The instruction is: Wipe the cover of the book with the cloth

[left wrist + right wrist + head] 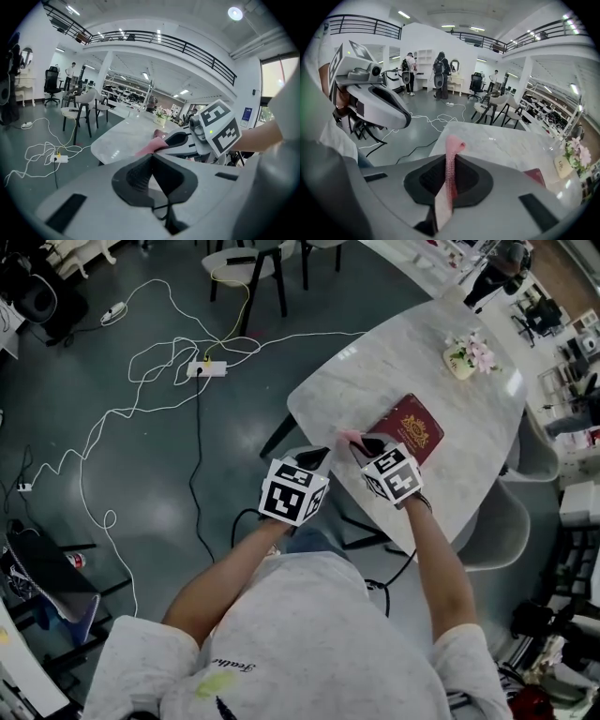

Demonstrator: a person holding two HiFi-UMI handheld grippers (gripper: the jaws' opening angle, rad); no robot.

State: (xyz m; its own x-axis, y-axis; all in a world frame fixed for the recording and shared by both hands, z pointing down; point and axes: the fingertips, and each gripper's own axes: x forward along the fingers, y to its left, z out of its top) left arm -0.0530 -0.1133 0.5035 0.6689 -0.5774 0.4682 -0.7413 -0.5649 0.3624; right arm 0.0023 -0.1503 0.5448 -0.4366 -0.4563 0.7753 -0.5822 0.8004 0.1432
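While no wiping's begun yet, the right tongs (368, 443) pinch the pink cloth (349, 437) just beside the book (410, 430), which lies flat on the tabletop (375, 362). The left tongs (316, 457) are closed w/ nothing in them, farther from the book. Both forearms reach forward. Next, I'd say: lower cloth onto cover & rub.

The right gripper (364, 442) covers the near corner of the dark red hardcover book (419, 427); its jaws hide most of the pink cloth (453, 144).
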